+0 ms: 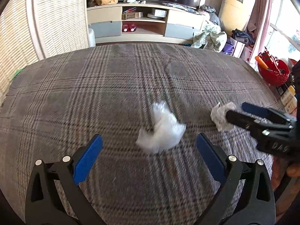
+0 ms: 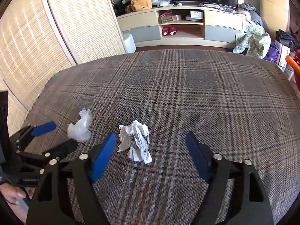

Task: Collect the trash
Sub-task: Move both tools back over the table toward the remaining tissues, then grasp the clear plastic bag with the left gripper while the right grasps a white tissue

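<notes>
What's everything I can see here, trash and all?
plastic bag: one, clear white, crumpled on the plaid cloth, ahead of the left gripper
paper ball: one, white with black print, on the cloth, ahead of the right gripper
plaid cloth: one, brown-grey, covering the surface
cabinet: one, beige and grey, far side
red bowl: one, right edge
screen: one, woven beige, left
left gripper: black, blue pads, open
right gripper: black, blue pads, open
hand: one, holding the left gripper
</notes>
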